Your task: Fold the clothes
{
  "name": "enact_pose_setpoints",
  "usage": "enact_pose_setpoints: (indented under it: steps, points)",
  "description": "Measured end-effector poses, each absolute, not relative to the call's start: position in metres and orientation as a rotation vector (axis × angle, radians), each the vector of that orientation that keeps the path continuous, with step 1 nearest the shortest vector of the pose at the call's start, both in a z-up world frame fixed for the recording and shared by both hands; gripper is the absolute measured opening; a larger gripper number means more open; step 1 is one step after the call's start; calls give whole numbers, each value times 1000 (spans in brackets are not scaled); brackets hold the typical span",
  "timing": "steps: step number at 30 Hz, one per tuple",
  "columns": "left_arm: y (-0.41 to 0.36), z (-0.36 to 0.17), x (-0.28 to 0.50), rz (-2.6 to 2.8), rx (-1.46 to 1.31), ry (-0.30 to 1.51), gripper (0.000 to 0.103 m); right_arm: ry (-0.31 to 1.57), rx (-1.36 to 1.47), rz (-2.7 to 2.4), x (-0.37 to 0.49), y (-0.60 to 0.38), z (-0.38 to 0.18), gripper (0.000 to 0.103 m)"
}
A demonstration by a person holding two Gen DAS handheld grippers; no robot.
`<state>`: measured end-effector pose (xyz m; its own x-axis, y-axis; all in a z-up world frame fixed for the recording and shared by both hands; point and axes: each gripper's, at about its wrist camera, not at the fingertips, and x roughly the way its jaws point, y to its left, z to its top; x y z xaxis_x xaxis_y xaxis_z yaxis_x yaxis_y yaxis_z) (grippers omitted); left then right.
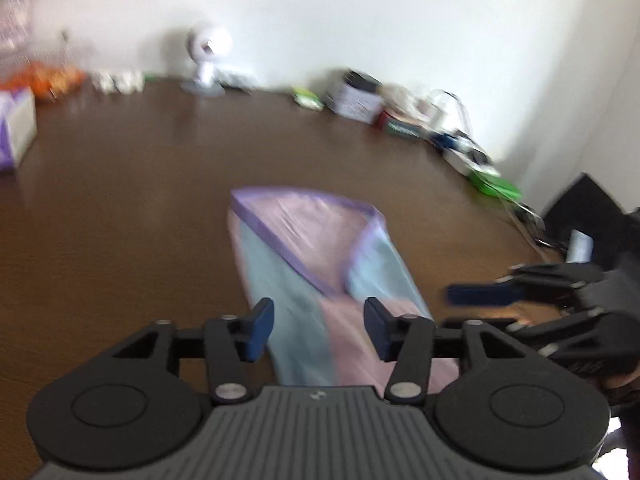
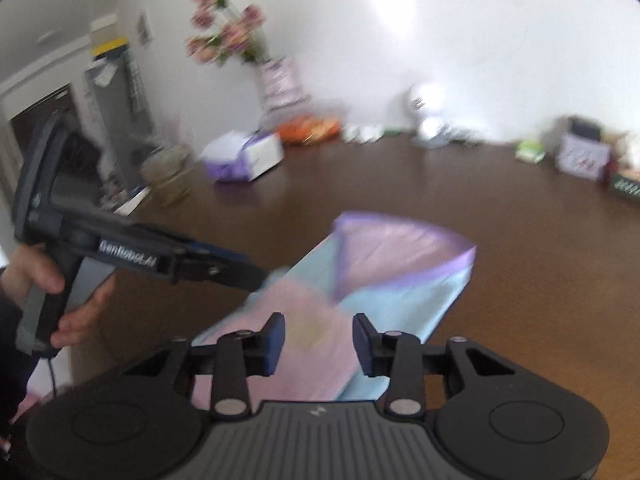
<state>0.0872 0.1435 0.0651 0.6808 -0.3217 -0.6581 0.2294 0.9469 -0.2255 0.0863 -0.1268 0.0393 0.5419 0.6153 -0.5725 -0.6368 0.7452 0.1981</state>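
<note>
At the left edge of the left wrist view a purple-and-white tissue box (image 1: 14, 128) sits on the dark brown wooden table (image 1: 120, 200), with an orange bag of something blurred (image 1: 52, 78) behind it and a small white desk fan (image 1: 206, 60) against the white wall. In the middle of the table lies the folded garment (image 1: 316, 264), pale pink and light blue with a purple trimmed edge, its near end running under the left gripper (image 1: 319, 330). That gripper's blue pads stand about half apart above the cloth, with nothing pinched between them and no fabric lifted. Further right, a row of small boxes and cables (image 1: 420, 120) lines the wall side of the table. At the right edge the right gripper (image 1: 480, 306) comes in sideways, blurred. In the right wrist view a hand (image 2: 60, 296) holds the left gripper's handle at the left, beside a vase of pink flowers (image 2: 276, 80). The garment (image 2: 400, 272) lies slantwise in the centre. The right gripper (image 2: 319, 344) hangs over its pink near part, its fingers moderately parted, gripping nothing, the cloth flat below them.
</note>
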Motion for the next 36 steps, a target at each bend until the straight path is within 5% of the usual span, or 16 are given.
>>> enact_pose_setpoints:
  steps: [9, 10, 12, 14, 25, 31, 35, 36]
  points:
    - [142, 37, 198, -234, -96, 879, 43, 848, 37, 521, 209, -121, 9, 32]
    - [141, 33, 201, -232, -85, 888, 38, 860, 46, 528, 214, -120, 6, 31]
    - [140, 28, 204, -235, -82, 885, 12, 874, 40, 515, 218, -117, 0, 14]
    - [144, 26, 203, -232, -99, 878, 5, 879, 40, 503, 218, -116, -2, 3]
    - [151, 67, 61, -241, -42, 678, 3, 744, 22, 702, 110, -144, 51, 1]
    - [157, 32, -21, -249, -152, 792, 10, 834, -129, 821, 22, -153, 23, 7]
    - [174, 50, -33, -260, -280, 706, 55, 736, -70, 858, 9, -164, 45, 50]
    - [171, 53, -27, -253, -282, 679, 54, 707, -37, 866, 14, -161, 47, 52]
